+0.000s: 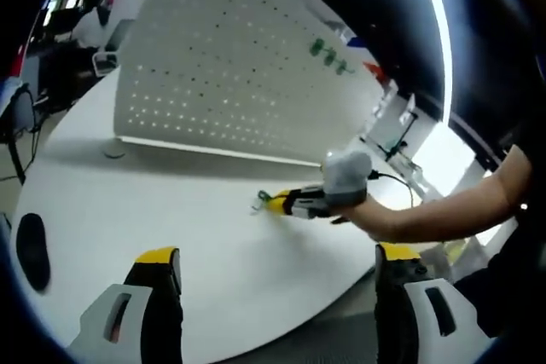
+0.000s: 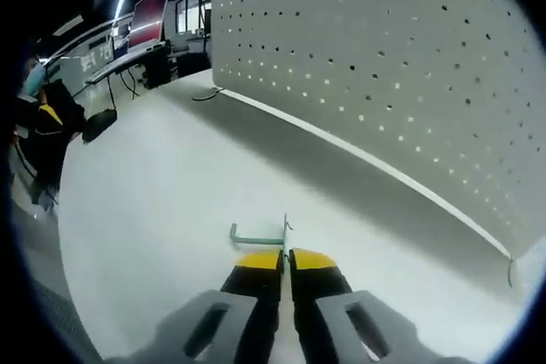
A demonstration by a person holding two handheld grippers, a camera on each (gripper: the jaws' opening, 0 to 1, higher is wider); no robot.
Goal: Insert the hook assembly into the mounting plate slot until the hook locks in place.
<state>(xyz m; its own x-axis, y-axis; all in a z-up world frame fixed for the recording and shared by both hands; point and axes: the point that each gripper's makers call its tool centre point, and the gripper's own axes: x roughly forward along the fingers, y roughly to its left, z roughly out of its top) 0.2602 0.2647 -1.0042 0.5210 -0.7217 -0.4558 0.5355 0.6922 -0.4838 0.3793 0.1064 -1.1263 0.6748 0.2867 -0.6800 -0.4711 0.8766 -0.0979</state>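
One small green wire hook [image 2: 258,237] flat on the round white desk [image 2: 153,236] before the white perforated pegboard [image 2: 384,66], pinched at its end by the right claw [image 2: 286,260]; left claw [image 1: 277,266] spread, holding nothing.

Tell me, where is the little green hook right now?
The green hook lies on the white table, at the shut tips of the right gripper, in front of the pegboard.
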